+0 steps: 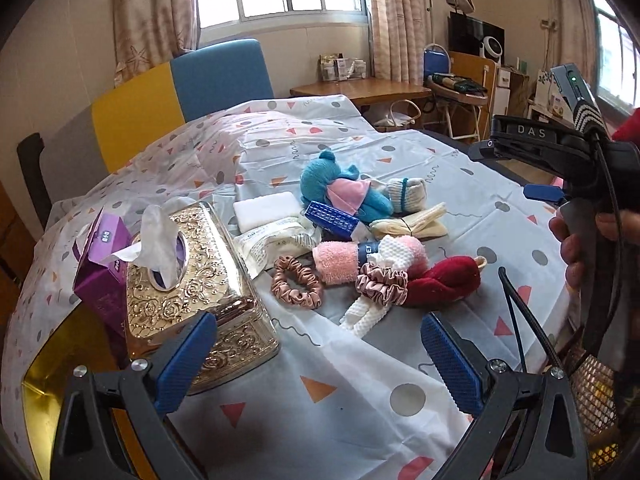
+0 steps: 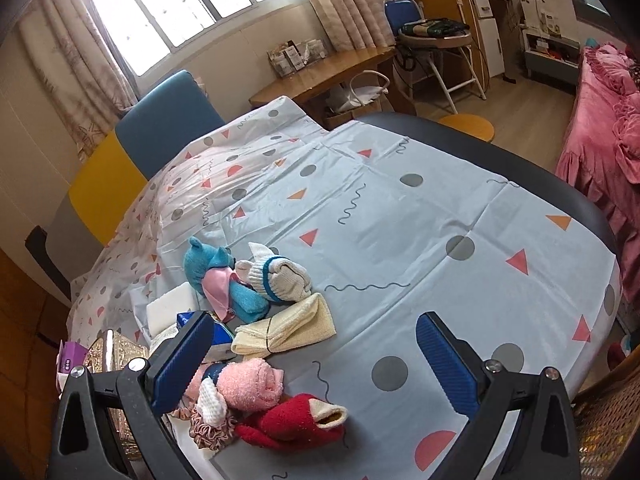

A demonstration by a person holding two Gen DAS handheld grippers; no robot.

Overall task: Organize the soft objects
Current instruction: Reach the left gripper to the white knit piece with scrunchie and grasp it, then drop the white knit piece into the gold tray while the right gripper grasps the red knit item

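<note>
Hovering with both tongs wide open and empty, your left gripper (image 1: 318, 364) and right gripper (image 2: 312, 364) are facing the soft pile (image 1: 372, 236) mid-table; you are risking snagging a neighbouring scrunchie (image 1: 297, 281) or nudging the tissue box (image 1: 200, 276).

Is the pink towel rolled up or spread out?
Rolled up: the pink towel is a tight cylinder with a dark band around it, lying on the tablecloth.

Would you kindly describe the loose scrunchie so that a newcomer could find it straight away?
Start at the gold embossed tissue box on the patterned tablecloth. Just right of it lies the dusty-pink satin scrunchie, an open ring lying beside the rolled pink towel. Its twin is bunched against a white knit piece.
</note>
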